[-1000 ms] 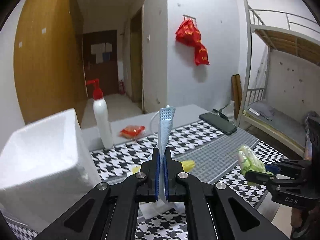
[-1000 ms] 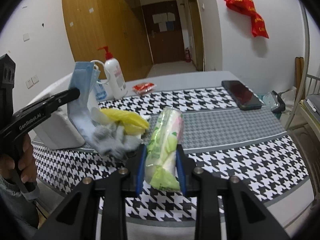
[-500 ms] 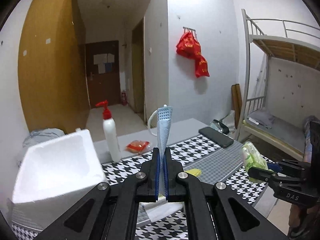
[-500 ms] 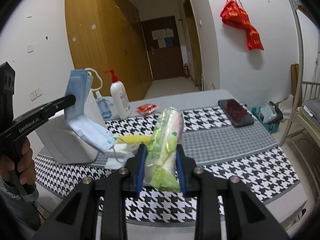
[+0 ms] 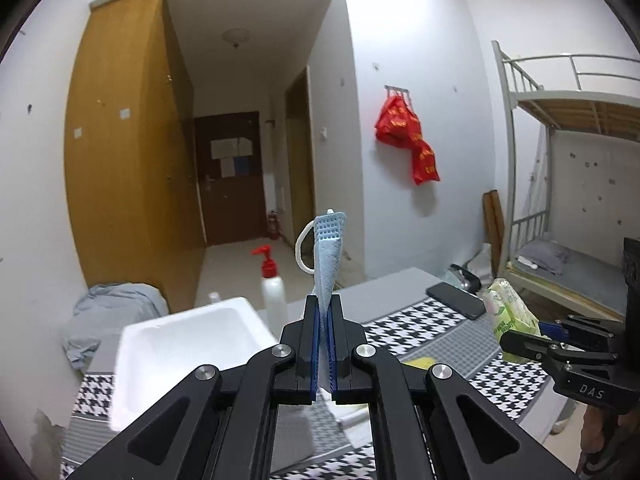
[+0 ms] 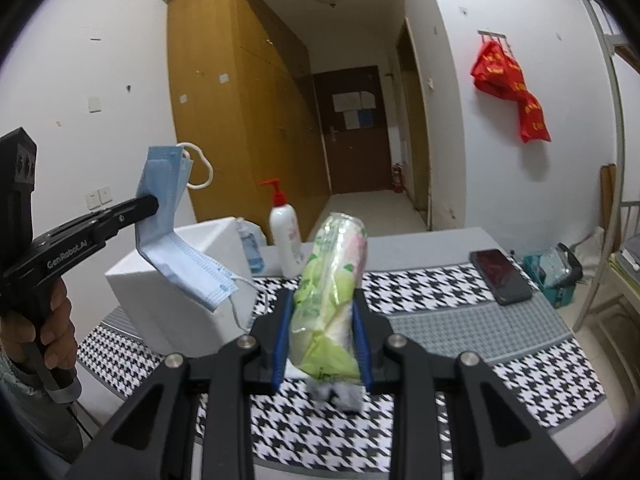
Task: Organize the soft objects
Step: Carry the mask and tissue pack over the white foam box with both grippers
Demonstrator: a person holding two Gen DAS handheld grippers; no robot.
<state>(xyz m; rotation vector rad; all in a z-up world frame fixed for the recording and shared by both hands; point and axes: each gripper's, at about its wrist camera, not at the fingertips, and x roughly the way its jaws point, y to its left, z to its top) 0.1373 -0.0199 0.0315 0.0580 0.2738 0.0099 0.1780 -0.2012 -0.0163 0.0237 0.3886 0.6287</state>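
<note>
The left gripper [image 5: 323, 316] has its jaws pressed together on a blue face mask [image 5: 329, 256], a thin pleated sheet with a dotted, embossed edge and a white elastic loop. In the right wrist view the same mask [image 6: 176, 236] hangs folded from the jaw tips, its lower half bending out in the air in front of the white foam box [image 6: 188, 276], above the table. The box is a block of matte, slightly grainy foam with a shallow square hollow on top [image 5: 188, 344].

The right gripper [image 6: 323, 320] is clamped on a soft tissue pack [image 6: 332, 292], a long rounded bundle in glossy, wrinkled plastic printed green, white and pink. Its blue-lined pads dent the sides of the pack, which is held up above the table.

The table carries a black-and-white houndstooth cloth [image 6: 532, 368] with grey woven bands. On it stand a smooth white pump bottle [image 6: 285, 240] with a red head and a small clear bottle of blue liquid [image 6: 250, 250], and a flat dark phone [image 6: 500, 276] lies farther right. A hand [image 6: 44, 328] grips the left gripper's handle.
</note>
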